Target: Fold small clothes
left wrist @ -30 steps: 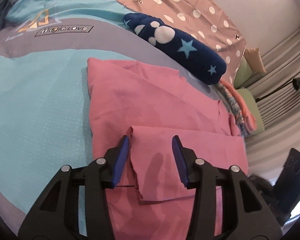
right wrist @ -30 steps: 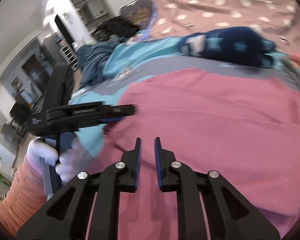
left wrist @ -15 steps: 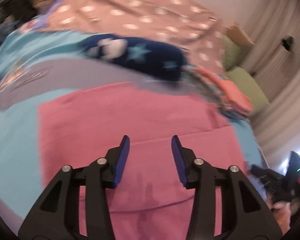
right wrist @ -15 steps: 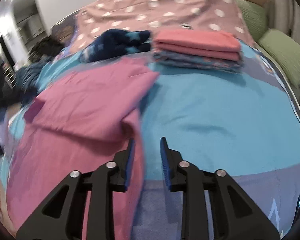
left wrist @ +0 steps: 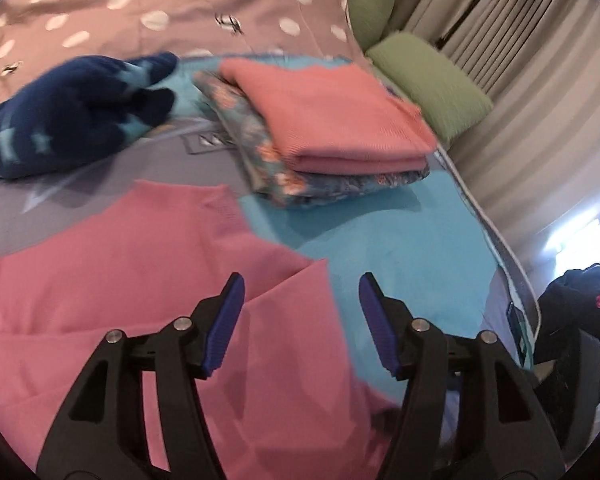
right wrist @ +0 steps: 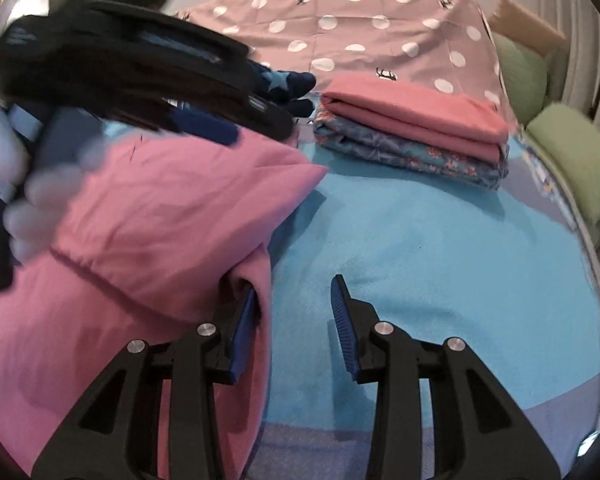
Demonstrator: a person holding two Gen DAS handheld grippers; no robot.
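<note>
Nearest the right wrist camera, the right gripper (right wrist: pixel 292 304) points down at the bed (right wrist: pixel 440 240), its fingers (right wrist: pixel 342 320) partly apart. A draped edge of the pink garment (right wrist: pixel 172 216) hangs against the inner face of the left-hand finger, while the other finger stands clear over the blue cover, so nothing is pinched between them.

In the left wrist view, the left gripper (left wrist: pixel 300 300) hovers over the right-hand edge of the same pink garment (left wrist: pixel 140 264). Its jaws are opening and stand wide; a folded corner of the cloth lies below the gap, but the pads do not press on it.

The pink garment lies spread on the bed's blue and grey cover (left wrist: pixel 400 248), partly folded, with one layer turned over another and a pointed corner reaching toward the middle of the bed. From the right wrist camera, the left gripper (right wrist: pixel 204 120) shows blurred above the garment's far side, held by a hand in a white glove (right wrist: pixel 32 196).

Farther back, a stack of folded clothes (right wrist: pixel 416 128) rests on the cover: a pink piece on top of a blue flowered one. Just left of it lies a dark blue plush item with stars (left wrist: pixel 76 116). Behind these sits a dusty-pink spotted cloth (right wrist: pixel 360 32), and at the right edge of the bed lie green cushions (left wrist: pixel 432 80), with pale curtains (left wrist: pixel 512 92) beyond.
</note>
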